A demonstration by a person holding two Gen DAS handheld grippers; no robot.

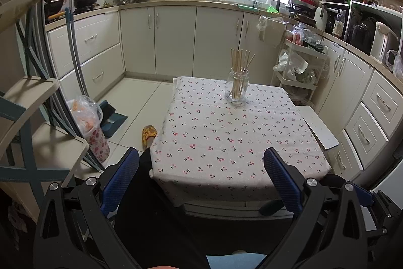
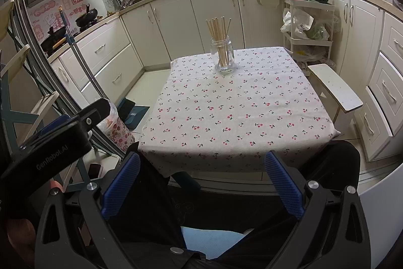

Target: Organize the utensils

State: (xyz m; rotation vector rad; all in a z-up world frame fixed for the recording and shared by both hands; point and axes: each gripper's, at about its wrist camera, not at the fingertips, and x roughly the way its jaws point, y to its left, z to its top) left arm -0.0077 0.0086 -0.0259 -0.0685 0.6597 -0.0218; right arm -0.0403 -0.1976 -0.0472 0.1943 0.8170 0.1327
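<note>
Tongs spread wide and empty, hanging low before the counter edge.

Both left tongs [image 1: 201,155] and right tongs [image 2: 202,159] holding nothing, blue pads far apart, pointing over the person's lap toward the cherry-print counter [image 1: 226,143]. Standing upright at the far side of that counter: glass jar [image 2: 223,56] with a bundle of wooden chopsticks [image 2: 218,30] leaning inside, well apart from both tongs. No loose utensil lying on the cloth, as far as visible. Judging from this, either sorting finished or not yet begun; cannot tell which. Next move, if any: reaching forward across the counter, closing gently on the thin sticks or steadying the jar, avoiding tipping the glass.
</note>
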